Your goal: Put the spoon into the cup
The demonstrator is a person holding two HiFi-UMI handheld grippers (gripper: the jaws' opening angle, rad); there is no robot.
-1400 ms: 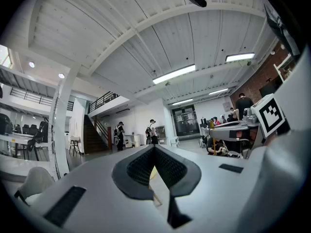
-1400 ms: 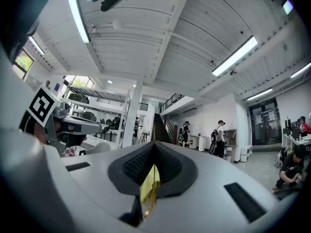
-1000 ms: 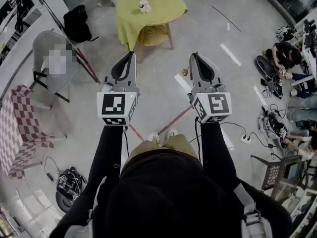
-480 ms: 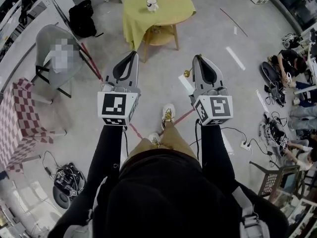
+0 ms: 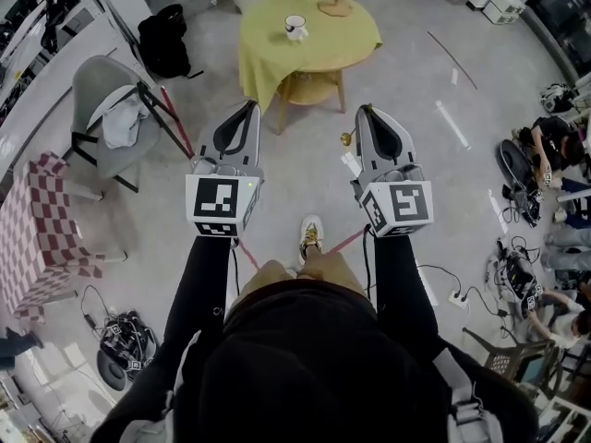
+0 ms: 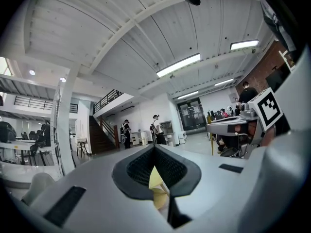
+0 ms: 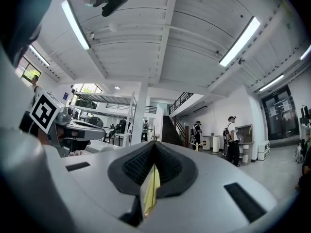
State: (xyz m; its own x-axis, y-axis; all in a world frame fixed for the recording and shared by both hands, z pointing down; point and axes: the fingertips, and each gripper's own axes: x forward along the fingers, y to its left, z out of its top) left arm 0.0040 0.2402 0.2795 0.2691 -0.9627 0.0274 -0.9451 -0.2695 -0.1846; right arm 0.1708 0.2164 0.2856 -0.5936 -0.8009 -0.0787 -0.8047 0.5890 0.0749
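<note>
A white cup (image 5: pixel 295 28) stands on the round table with a yellow cloth (image 5: pixel 346 40), far ahead at the top of the head view. Both grippers are held level, side by side, pointing toward the table and well short of it. My right gripper (image 5: pixel 367 111) is shut, and a small gold spoon (image 5: pixel 345 138) sticks out from its left side. A thin yellow sliver shows between its closed pads in the right gripper view (image 7: pixel 154 145). My left gripper (image 5: pixel 251 107) is shut with nothing in it, its pads meeting at the tip (image 6: pixel 154 147).
A wooden stand (image 5: pixel 337 7) sits on the table behind the cup. A grey chair (image 5: pixel 111 123) and a black bag (image 5: pixel 164 37) stand to the left, with a checkered cloth (image 5: pixel 32 238) at far left. People (image 5: pixel 545 137) and cables (image 5: pixel 517 275) are along the right side.
The table and cup have slid lower and rightward in the head view as the person walks toward them. One foot has stepped forward. Both grippers keep the same pose.
</note>
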